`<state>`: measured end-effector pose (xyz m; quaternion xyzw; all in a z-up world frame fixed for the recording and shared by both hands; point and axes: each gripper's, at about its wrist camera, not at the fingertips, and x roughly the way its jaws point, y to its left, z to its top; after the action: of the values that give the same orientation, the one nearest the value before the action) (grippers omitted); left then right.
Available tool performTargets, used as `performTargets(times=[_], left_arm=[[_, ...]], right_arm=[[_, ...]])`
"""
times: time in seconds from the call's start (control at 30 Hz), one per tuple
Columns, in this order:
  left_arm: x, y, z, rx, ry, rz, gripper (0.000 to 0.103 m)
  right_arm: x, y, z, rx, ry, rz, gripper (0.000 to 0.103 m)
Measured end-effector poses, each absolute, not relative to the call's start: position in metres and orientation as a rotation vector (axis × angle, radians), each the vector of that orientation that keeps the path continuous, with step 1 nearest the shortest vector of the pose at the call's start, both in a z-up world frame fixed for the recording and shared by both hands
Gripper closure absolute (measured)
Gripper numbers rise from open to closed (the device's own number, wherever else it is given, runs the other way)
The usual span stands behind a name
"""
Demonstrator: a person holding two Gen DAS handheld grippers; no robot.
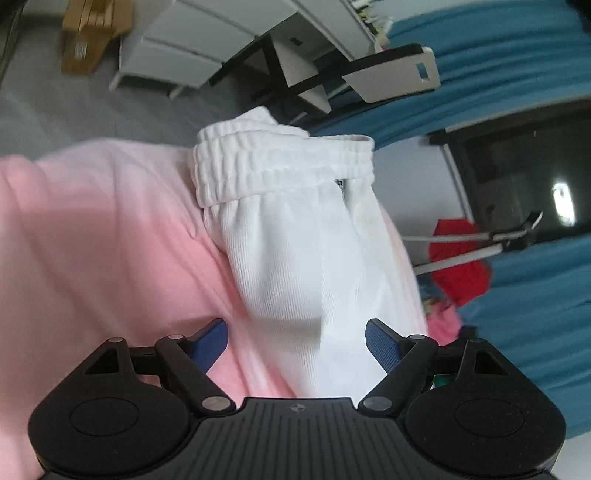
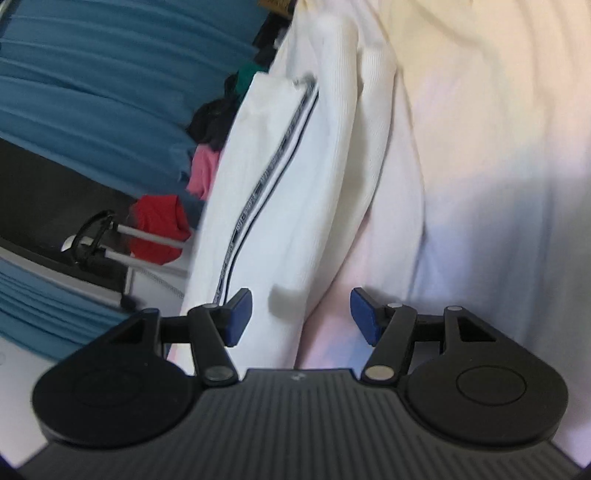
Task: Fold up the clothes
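White ribbed shorts (image 1: 295, 251) with an elastic waistband (image 1: 280, 166) lie on a pink sheet (image 1: 103, 236). My left gripper (image 1: 295, 343) is open, its blue pads (image 1: 210, 343) either side of the shorts' near end, not clamped. In the right wrist view the same white shorts (image 2: 280, 177) show a dark striped side band (image 2: 266, 177). My right gripper (image 2: 301, 317) is open over the shorts' edge and the pale sheet (image 2: 480, 166); the left pad (image 2: 240, 317) sits on the fabric.
A white desk and chair (image 1: 391, 74) stand beyond the bed, with a cardboard box (image 1: 88, 33) on the grey floor. Blue curtains (image 1: 517, 51), a red garment (image 2: 159, 229) on a metal rack and a pile of clothes (image 2: 210, 147) lie to the side.
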<state>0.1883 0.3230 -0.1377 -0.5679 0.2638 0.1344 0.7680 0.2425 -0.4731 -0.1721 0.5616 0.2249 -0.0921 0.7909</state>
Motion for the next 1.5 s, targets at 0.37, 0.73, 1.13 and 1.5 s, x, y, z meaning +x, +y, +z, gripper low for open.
performTargets(times=[0.37, 0.73, 1.13, 1.5], left_arm=[[0.236, 0.313, -0.141, -1.123, 0.491, 0.419, 0.033], [0.199, 0.327, -0.128, -1.228, 0.449, 0.289, 0.041], [0.212, 0.342, -0.149, -1.222, 0.476, 0.318, 0.092], [0.16, 0.337, -0.094, -1.135, 0.322, 0.287, 0.096]], right_arm=[[0.289, -0.491, -0.173, 1.086, 0.35, -0.331, 0.082], [0.279, -0.477, -0.151, 0.989, 0.291, -0.358, 0.09], [0.264, -0.478, -0.154, 0.991, 0.298, -0.402, 0.09], [0.216, -0.482, -0.146, 1.148, 0.257, -0.395, 0.091]])
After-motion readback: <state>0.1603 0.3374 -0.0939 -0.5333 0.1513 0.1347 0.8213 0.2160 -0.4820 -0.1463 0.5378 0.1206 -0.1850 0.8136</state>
